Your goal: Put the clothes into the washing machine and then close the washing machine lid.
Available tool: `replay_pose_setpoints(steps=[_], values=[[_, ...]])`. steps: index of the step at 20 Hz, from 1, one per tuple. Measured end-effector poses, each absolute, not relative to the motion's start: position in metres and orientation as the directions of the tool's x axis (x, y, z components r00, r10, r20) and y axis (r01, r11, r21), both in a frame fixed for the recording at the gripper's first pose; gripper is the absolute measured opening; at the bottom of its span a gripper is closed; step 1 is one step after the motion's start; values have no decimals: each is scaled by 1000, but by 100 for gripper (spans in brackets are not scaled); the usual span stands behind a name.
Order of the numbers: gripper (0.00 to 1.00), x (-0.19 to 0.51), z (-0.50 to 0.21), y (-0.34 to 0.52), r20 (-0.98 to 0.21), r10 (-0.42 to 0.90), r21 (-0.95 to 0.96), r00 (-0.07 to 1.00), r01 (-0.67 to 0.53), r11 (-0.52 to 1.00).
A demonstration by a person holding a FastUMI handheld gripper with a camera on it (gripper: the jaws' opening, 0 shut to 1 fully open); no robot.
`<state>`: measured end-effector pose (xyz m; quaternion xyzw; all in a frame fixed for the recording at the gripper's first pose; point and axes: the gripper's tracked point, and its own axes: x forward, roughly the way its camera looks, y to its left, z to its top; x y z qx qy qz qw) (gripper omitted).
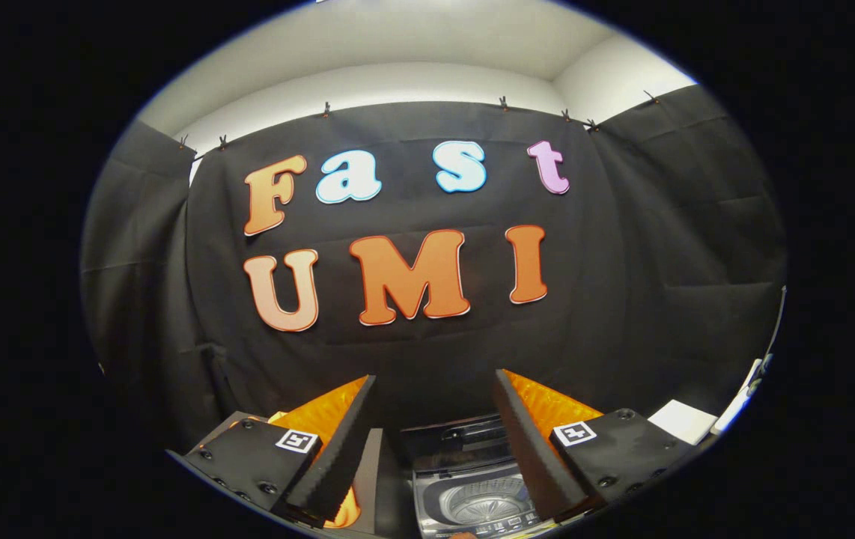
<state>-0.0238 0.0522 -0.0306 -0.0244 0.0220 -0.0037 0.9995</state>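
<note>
1. Nearest, the tool (435, 389) reaches forward with its two fingers spread wide apart and nothing held between them. Each finger has a black foam pad on its inner face, an orange ribbed side, and a black block at its base carrying a small square black-and-white marker.
2. Low in the gap between the fingers sits the washing machine (472, 494), seen from above. Its lid (465, 434) is raised at the far side, and the silvery drum with its round ribbed bottom is open to view. I cannot tell whether any clothes lie inside; no clothing can be made out around the machine.
3. At the near edge of the machine a small reddish shape just shows, too cut off to identify.
4. To the right, past the right finger, a flat white object (686, 421) rests near the booth's side.
5. Farther off, a black cloth wall (659, 262) hangs across the back, clipped along its top edge.
6. Above the cloth, a pale wall and ceiling (412, 45) close the scene.
</note>
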Motion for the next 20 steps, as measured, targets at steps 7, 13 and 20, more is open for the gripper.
replay_pose_setpoints(steps=[7, 13, 20], values=[[98, -11, -77, 138, -152, 116, -86, 981, -130, 988], [99, -5, -135, 211, -287, 185, -108, 940, -223, 969], [99, 1, -224, 274, -497, 217, -59, 840, -282, 957]])
